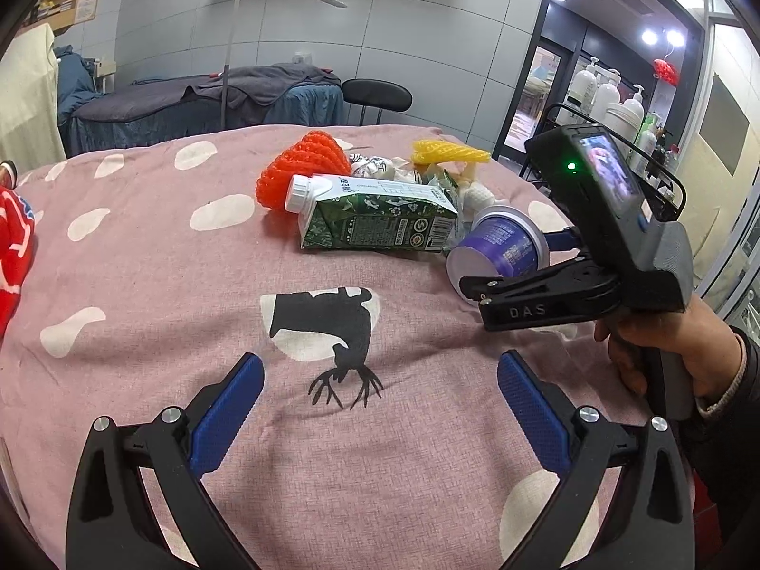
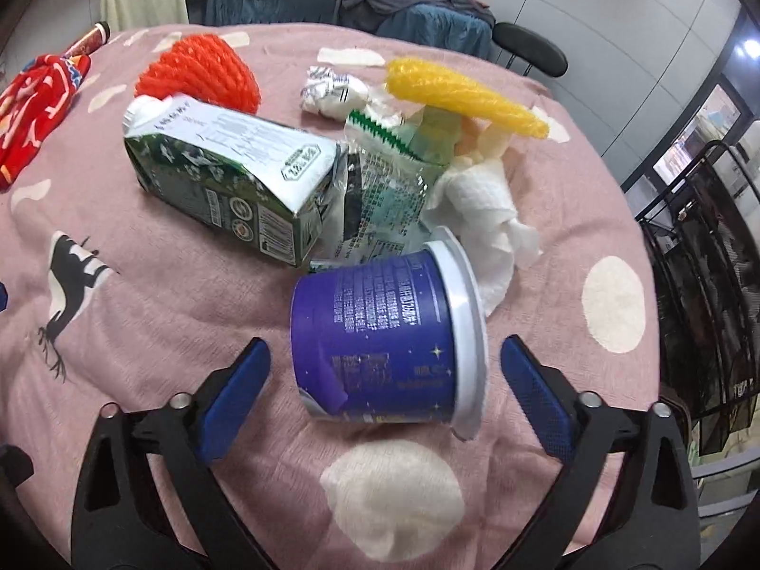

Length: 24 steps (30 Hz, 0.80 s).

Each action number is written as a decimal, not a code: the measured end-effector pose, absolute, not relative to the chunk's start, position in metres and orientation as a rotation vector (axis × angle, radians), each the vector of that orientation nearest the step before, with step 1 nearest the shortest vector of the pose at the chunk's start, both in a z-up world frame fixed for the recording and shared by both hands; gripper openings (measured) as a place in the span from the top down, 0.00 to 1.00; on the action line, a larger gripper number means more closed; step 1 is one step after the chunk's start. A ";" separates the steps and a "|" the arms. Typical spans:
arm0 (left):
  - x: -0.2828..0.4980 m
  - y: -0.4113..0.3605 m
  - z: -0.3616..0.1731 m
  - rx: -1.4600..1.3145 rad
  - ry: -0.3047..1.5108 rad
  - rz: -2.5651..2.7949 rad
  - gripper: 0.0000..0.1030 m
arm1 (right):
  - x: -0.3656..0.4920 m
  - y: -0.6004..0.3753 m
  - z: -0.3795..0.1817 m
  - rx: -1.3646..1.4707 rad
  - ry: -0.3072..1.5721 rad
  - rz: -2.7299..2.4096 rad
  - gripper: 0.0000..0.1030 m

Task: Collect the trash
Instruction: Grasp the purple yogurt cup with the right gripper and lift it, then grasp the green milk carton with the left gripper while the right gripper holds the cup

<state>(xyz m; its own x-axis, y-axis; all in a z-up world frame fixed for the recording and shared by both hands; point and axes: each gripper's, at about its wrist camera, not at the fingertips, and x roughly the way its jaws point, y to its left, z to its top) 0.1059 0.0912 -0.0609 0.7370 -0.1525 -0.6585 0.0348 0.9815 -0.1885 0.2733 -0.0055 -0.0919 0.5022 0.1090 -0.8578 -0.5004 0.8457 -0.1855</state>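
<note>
A heap of trash lies on a bed under a pink blanket (image 2: 190, 294) with white dots. The purple cup (image 2: 380, 332) lies on its side at the near edge of the heap, rim toward the tissue (image 2: 484, 218). The right hand-held gripper (image 2: 384, 375) straddles it — jaws wide, blue pads either side with a gap to each, nothing gripped. Behind the cup lie a green carton (image 2: 223, 166), a green wrapper (image 2: 389, 185), an orange net (image 2: 199, 71) and a yellow net (image 2: 465, 95). The left hand-held gripper (image 1: 380, 399) hangs wide and empty over the blanket's deer print (image 1: 332, 332), well apart from the heap.
</note>
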 end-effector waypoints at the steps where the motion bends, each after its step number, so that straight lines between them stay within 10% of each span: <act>1: 0.106 0.092 -0.062 -0.170 0.737 -0.107 0.05 | 0.275 -0.005 -0.095 -0.443 0.999 0.387 0.31; 24: 0.149 0.078 -0.041 0.075 0.725 -0.284 0.05 | 0.246 -0.051 -0.058 -0.283 0.921 0.464 0.42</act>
<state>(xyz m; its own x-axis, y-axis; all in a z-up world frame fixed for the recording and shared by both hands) 0.1490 0.0780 -0.0414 0.7121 -0.2304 -0.6632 0.2819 0.9590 -0.0305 0.2464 -0.0506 -0.0585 0.5167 0.2620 -0.8151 -0.4987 0.8659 -0.0378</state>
